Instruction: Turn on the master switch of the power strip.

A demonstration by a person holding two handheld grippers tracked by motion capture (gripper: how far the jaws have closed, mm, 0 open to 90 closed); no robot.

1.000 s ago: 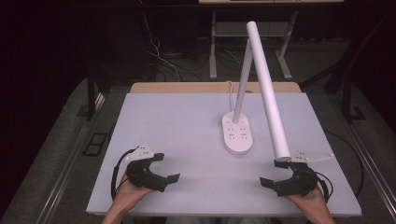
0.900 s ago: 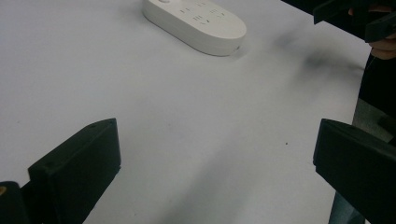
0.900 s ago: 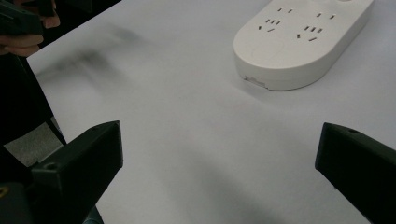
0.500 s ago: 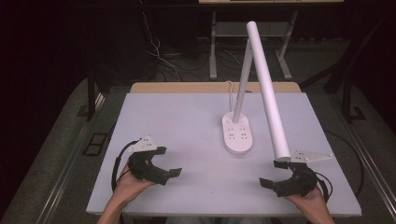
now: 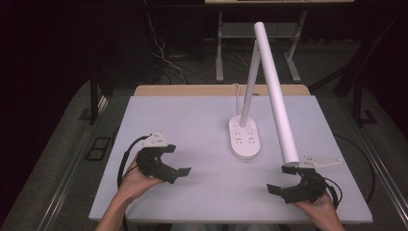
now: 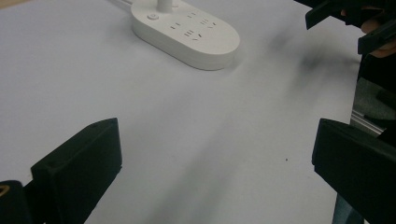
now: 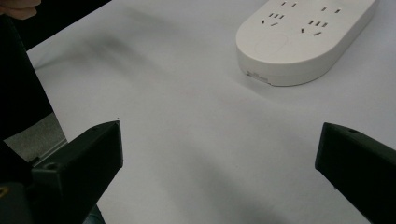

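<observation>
Left claw (image 5: 166,163) lower left, right claw (image 5: 288,185) lower right: both gaping, empty, flanking lamp base (image 5: 246,139) mid-surface (image 5: 192,120), likely poised for approach.

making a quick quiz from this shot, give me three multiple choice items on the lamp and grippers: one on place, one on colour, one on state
1. Where is the lamp base?
A. table centre, between the grippers
B. on the floor
C. left edge

2. What colour is the lamp?
A. black
B. white
C. red

3. How are the left gripper and right gripper?
A. both clamped on the lamp
B. one holds a cable
C. both open, holding nothing

Key: 1 A, it sits mid-table; 2 B, base and tube are white; 3 C, each gripper view shows jaws wide apart over bare table.
</observation>
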